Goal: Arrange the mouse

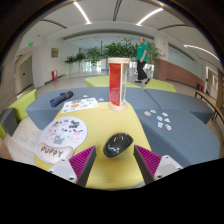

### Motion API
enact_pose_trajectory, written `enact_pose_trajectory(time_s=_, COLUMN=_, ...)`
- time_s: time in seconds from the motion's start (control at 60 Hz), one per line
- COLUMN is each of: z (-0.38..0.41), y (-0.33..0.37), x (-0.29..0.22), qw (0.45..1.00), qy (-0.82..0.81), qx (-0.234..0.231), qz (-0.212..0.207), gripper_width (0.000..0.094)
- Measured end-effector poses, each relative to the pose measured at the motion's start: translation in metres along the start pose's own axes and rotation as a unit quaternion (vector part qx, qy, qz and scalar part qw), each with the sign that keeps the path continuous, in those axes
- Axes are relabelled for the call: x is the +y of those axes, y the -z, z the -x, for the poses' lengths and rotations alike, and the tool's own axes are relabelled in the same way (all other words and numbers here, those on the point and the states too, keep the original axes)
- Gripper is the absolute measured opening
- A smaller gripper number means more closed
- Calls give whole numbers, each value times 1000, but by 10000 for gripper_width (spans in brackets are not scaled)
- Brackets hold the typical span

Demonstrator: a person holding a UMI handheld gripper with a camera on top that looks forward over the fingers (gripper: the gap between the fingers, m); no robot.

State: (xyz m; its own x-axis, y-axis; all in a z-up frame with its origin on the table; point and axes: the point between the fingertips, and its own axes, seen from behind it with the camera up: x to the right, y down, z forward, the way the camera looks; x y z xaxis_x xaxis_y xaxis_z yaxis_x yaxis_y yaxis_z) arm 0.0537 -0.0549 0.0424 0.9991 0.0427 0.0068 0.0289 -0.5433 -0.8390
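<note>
A black computer mouse lies on the yellow table, just ahead of my fingers and between their lines. My gripper is open, with the magenta pads wide apart on either side. The mouse rests on the table by itself with a gap on each side; neither finger touches it.
A round mouse pad with a cartoon print lies to the left of the mouse. A tall red and white box stands beyond it. Papers, a dark object and small cards lie further off. A person stands far back.
</note>
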Motion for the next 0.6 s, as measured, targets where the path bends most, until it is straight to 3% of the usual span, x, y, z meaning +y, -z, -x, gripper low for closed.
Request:
enact_pose_trajectory(time_s=0.217, z=-1, y=-58, x=12, qw=998, qy=-40, qx=-26, qz=38, gripper_width=814)
enact_pose_trajectory(time_s=0.4, z=5, y=-98, x=-2, qw=999, qy=-28, qx=-5, qz=42, gripper_width=803)
enact_pose_trajectory(time_s=0.467, z=4, y=-112, x=-5, qw=999, qy=-11, qx=7, qz=40, gripper_width=691)
enact_pose_trajectory(time_s=0.483, z=5, y=-115, x=-6, qw=999, qy=-9, qx=8, qz=37, gripper_width=543)
enact_pose_trajectory(time_s=0.6, z=4, y=-118, x=-6, qw=999, qy=-24, qx=37, qz=29, gripper_width=484)
